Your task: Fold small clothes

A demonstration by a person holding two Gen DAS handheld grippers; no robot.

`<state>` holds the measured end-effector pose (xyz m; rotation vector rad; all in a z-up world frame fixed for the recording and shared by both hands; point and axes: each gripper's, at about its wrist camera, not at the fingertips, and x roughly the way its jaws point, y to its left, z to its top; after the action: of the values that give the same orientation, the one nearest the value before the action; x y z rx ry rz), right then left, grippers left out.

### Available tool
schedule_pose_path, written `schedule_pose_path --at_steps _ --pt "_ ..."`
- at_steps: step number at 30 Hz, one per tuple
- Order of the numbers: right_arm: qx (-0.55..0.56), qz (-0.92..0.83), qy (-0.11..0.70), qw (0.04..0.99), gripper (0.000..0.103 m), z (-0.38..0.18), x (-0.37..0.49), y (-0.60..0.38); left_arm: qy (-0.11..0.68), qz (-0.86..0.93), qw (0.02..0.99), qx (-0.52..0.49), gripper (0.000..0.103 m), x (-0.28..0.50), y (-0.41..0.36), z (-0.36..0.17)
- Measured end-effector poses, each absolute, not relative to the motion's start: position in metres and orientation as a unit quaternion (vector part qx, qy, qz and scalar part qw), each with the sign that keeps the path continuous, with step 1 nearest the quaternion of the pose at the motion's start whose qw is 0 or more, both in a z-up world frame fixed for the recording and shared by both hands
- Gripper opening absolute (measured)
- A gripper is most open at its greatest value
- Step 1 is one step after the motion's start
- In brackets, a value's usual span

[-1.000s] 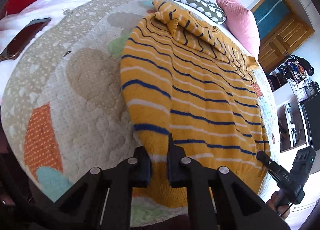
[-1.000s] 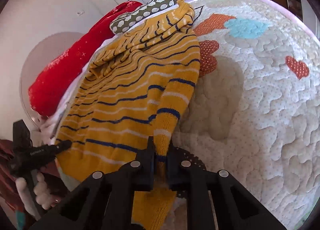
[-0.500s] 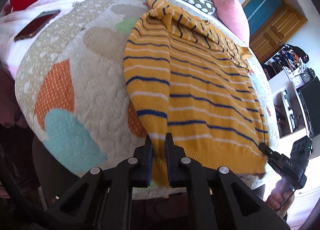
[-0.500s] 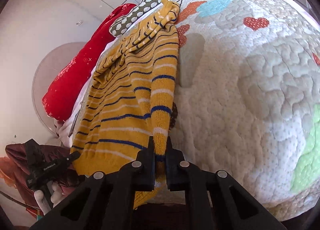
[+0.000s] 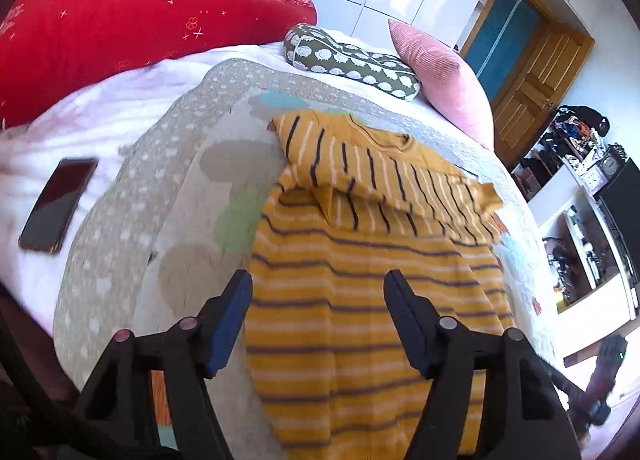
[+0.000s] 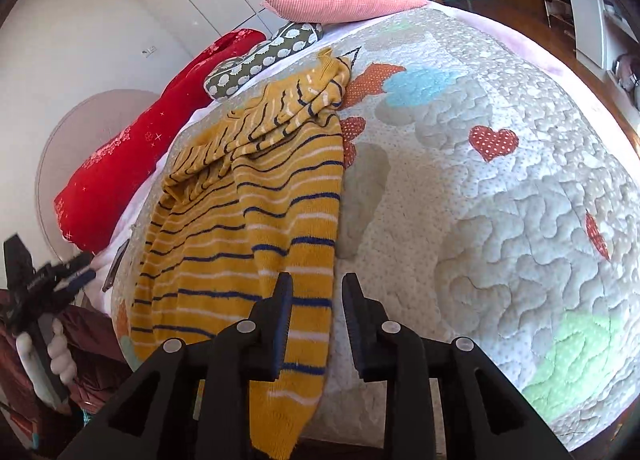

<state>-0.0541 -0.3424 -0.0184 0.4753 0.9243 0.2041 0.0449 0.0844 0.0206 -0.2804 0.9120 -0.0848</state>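
Sweater (image 5: 372, 300) is the landmark: a mustard knit with navy and white stripes, lying flat on the quilted bedspread (image 5: 132, 244), its hem hanging just over the near edge of the bed and both sleeves folded across the chest at the far end. Above the hem end of the sweater the left gripper (image 5: 318, 294) points forward along the garment, its jaws spread wide with nothing between them; the left finger sits over the sweater's left edge and the right finger over the striped body, and whether they touch the knit cannot be told. At the sweater's right edge the right gripper (image 6: 316, 300) hangs with its jaws parted more narrowly and also empty, its left finger over the knit near the hem and its right finger over bare quilt just beside it. In the right wrist view a white-gloved hand holding the left gripper shows out past the sweater's left side. Beyond the sweater's folded sleeves lie an olive patterned cushion (image 5: 352, 59) and a pink pillow (image 5: 440, 71), with a red blanket (image 5: 120, 31) farther left. A dark phone (image 5: 58, 205) rests on white bedding well to the left of the sweater.
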Motion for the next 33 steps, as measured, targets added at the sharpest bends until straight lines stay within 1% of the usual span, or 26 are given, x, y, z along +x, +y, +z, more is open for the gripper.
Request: schedule_pose_path --at_steps 4,8,9,10,11,14,15,19,22,23,25,27,29,30,31,32,33 --pt "0.231 0.092 0.458 0.854 0.027 -0.029 -0.046 -0.338 0.476 -0.028 0.869 -0.133 0.067 0.142 0.070 -0.007" --pt "0.234 0.065 0.469 0.849 0.027 -0.037 -0.045 -0.348 0.515 -0.009 0.853 -0.080 0.066 0.207 0.052 -0.044" --pt "0.235 0.057 0.470 0.849 0.027 -0.038 -0.045 -0.352 0.535 -0.011 0.842 -0.071 0.043 0.220 0.049 -0.055" --pt "0.234 0.049 0.472 0.849 0.027 -0.039 -0.044 -0.356 0.552 -0.016 0.831 -0.067 0.032 0.224 0.049 -0.064" --pt "0.230 0.042 0.473 0.849 0.027 -0.039 -0.043 -0.359 0.556 -0.011 0.828 -0.066 0.030 0.226 0.051 -0.067" --pt "0.214 0.025 0.474 0.854 0.027 -0.036 -0.036 -0.362 0.538 -0.011 0.840 -0.071 0.021 0.218 0.063 -0.062" --pt "0.208 0.022 0.474 0.855 0.027 -0.035 -0.032 -0.362 0.535 -0.006 0.842 -0.072 0.021 0.216 0.070 -0.063" --pt "0.191 0.025 0.477 0.858 0.027 -0.032 0.001 -0.359 0.526 -0.001 0.846 -0.091 0.022 0.211 0.089 -0.066" --pt "0.171 0.039 0.452 0.875 0.027 -0.015 0.042 -0.343 0.517 0.004 0.851 -0.095 0.032 0.210 0.092 -0.069" --pt "0.167 0.045 0.438 0.882 0.027 -0.008 0.059 -0.336 0.514 0.008 0.853 -0.092 0.038 0.211 0.091 -0.069" --pt "0.173 0.069 0.412 0.892 0.027 0.006 0.095 -0.320 0.504 0.012 0.859 -0.090 0.041 0.209 0.088 -0.070" --pt "0.194 0.103 0.408 0.886 0.029 0.009 0.135 -0.303 0.501 0.016 0.860 -0.093 0.047 0.207 0.089 -0.072" --pt "0.224 0.116 0.428 0.868 0.031 -0.003 0.175 -0.289 0.500 0.017 0.860 -0.099 0.050 0.207 0.091 -0.072" --pt "0.232 0.111 0.440 0.860 0.031 -0.014 0.192 -0.287 0.501 0.016 0.860 -0.101 0.053 0.207 0.092 -0.073" --pt "0.231 0.100 0.452 0.856 0.031 -0.025 0.208 -0.287 0.501 0.016 0.859 -0.102 0.056 0.206 0.094 -0.073" --pt "0.220 0.082 0.463 0.855 0.031 -0.037 0.219 -0.289 0.502 0.013 0.859 -0.104 0.060 0.206 0.096 -0.073" --pt "0.206 0.058 0.471 0.856 0.030 -0.047 0.227 -0.295 0.503 0.007 0.858 -0.107 0.061 0.205 0.098 -0.073"
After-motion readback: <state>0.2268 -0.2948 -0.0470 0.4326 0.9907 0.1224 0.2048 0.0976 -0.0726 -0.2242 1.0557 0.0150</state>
